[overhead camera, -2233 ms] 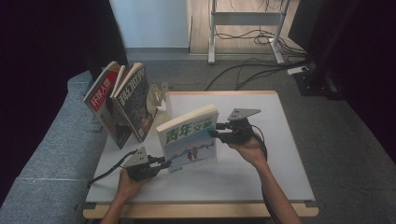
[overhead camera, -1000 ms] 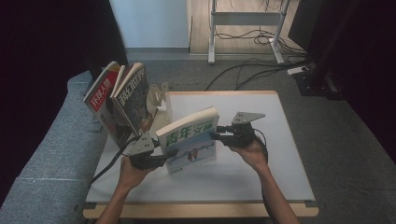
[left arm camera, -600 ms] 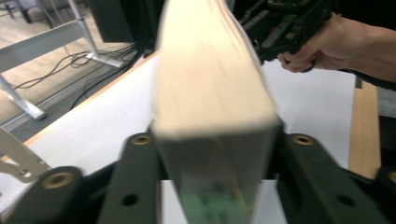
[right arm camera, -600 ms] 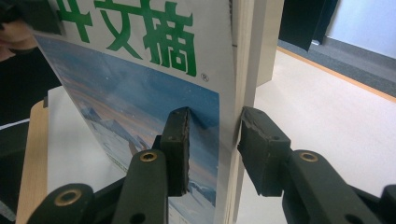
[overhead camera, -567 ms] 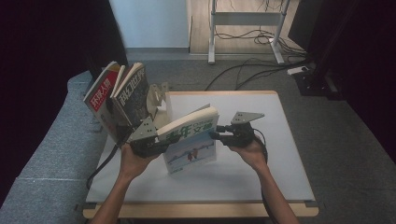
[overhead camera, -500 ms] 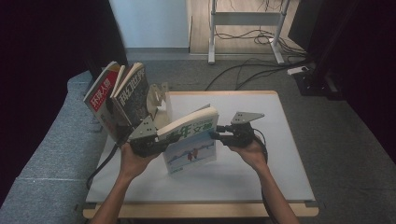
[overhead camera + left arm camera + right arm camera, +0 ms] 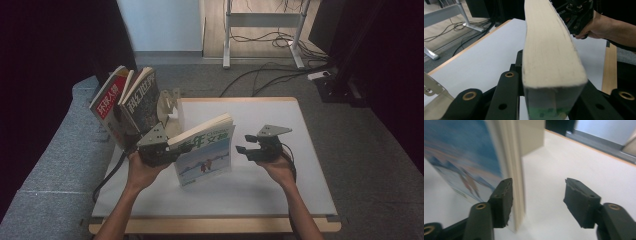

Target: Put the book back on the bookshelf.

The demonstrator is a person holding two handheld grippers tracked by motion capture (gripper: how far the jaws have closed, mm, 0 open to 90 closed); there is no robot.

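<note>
Presently: book (image 7: 205,155) upright on table (image 7: 280,195), long axis running from left gripper (image 7: 156,150), clamped on its near end, toward right gripper (image 7: 257,148), gaping just off the far edge.

Glossy printed cover on the book (image 7: 206,159), with matt cream paper edges, faintly rough. Matt black plastic, by the look of it, on the left gripper (image 7: 550,103) and right gripper (image 7: 537,203), pads worn and chipped, brass-coloured rivets. Smooth white matt surface (image 7: 260,195) edged in pale wood. Grey cloth on the sofa (image 7: 55,160).
</note>
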